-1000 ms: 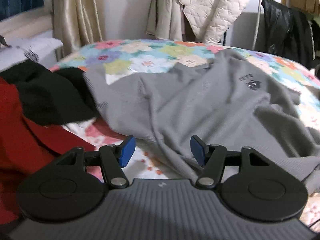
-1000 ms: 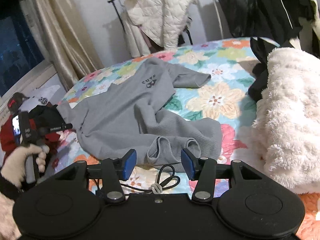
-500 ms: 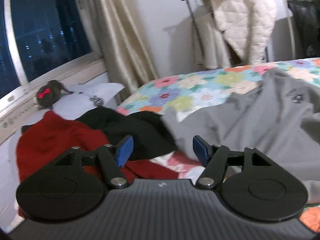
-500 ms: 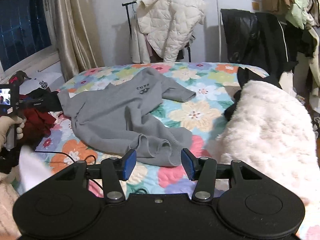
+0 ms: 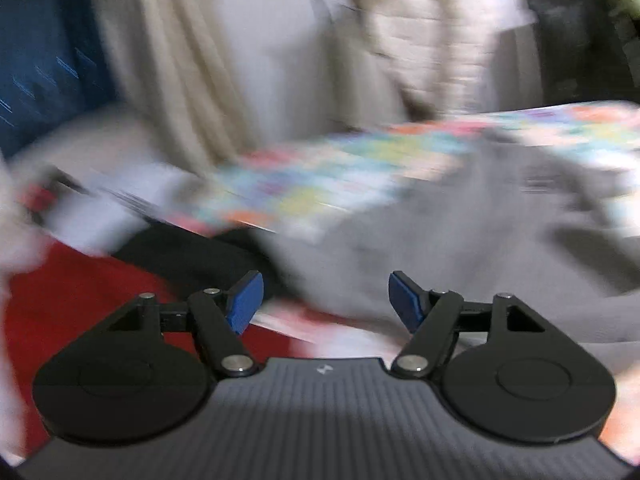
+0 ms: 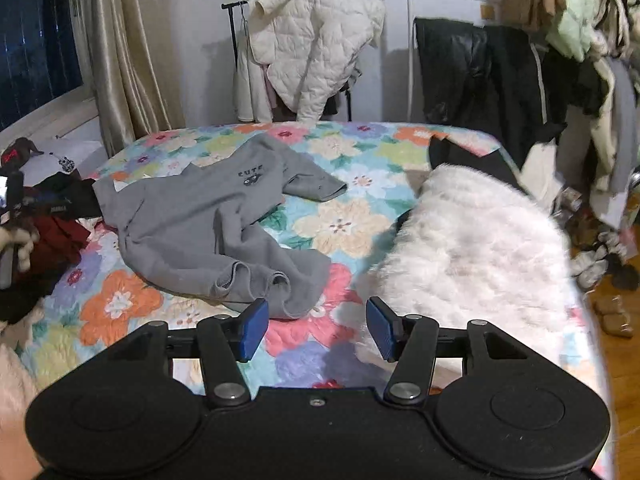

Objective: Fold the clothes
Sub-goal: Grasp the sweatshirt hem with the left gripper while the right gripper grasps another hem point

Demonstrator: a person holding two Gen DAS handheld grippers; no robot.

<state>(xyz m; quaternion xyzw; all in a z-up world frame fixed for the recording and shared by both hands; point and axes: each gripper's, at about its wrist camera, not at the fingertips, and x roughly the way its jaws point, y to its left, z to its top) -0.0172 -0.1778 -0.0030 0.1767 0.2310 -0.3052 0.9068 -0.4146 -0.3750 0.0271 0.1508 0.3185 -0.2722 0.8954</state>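
1. Grey sweatshirt (image 6: 208, 232) lies crumpled on floral bedspread (image 6: 348, 224), hem just ahead of right gripper (image 6: 317, 323) jaws, untouched.
2. Right jaws apart, empty.
3. Left gripper (image 5: 325, 300) jaws apart, empty; view blurred, sweatshirt ahead.

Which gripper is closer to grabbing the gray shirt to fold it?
Probably the right gripper: open, with the gray shirt's crumpled hem just beyond it. The left gripper is open too, but its view is blurred.

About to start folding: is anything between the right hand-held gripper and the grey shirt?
Nothing visible. The right hand-held gripper is open, and only bare floral bedspread separates it from the grey shirt's bunched near edge. The white fluffy blanket lies off to the right.
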